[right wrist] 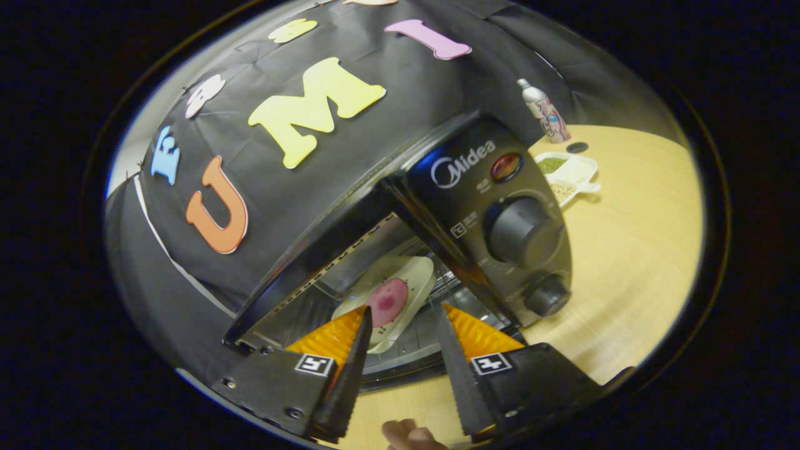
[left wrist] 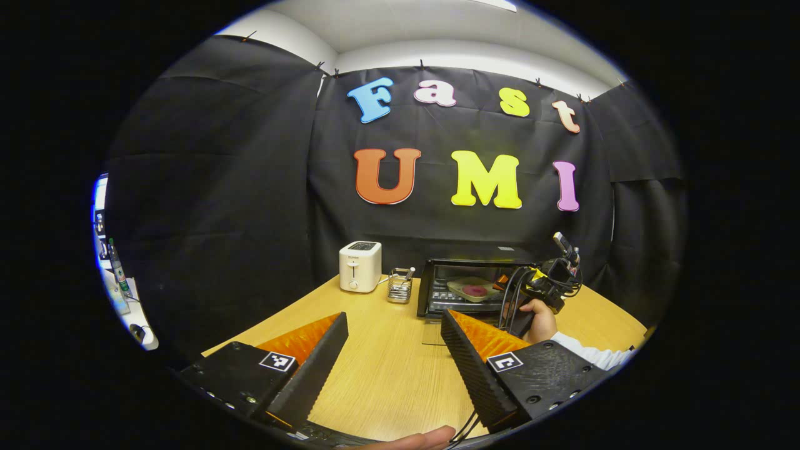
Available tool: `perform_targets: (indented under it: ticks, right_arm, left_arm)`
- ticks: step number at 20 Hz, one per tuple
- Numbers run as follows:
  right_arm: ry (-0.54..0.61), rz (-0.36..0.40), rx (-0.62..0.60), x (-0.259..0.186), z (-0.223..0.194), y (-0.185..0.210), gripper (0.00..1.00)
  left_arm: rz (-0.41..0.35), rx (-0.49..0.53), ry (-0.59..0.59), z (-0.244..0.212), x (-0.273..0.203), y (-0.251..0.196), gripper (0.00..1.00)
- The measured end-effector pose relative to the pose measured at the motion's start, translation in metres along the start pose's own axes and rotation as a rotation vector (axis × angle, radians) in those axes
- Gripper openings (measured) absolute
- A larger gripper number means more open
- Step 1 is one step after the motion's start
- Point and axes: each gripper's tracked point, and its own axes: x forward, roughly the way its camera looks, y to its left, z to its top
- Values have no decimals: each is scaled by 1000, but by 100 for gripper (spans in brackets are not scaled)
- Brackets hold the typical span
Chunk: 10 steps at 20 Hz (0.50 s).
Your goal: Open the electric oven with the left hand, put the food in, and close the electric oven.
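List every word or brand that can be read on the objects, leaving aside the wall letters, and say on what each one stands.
"Midea": on the oven's control panel, above the big knob.
Smaller marks on the same panel: too small to read.
Mark on the front of the toaster: too small to read.
Print on the bottle: blurred, not readable.

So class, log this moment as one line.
oven: door open | plate of food: on rack inside | right tongs: open, at oven mouth | left tongs: open, empty
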Motion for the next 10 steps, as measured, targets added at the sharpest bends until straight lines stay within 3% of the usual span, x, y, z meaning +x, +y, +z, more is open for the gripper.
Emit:
perform_targets:
  ticks: [4, 10]
  right_arm:
    - [-44, 0, -114, -58, 16, -6, 87]
    - [-97, 18, -369, -160, 40, -27, 92]
  left_arm:
    - [-11, -3, 9, -1, -4, -12, 95]
    - [-36, -41, 38, -9, -13, -24, 95]
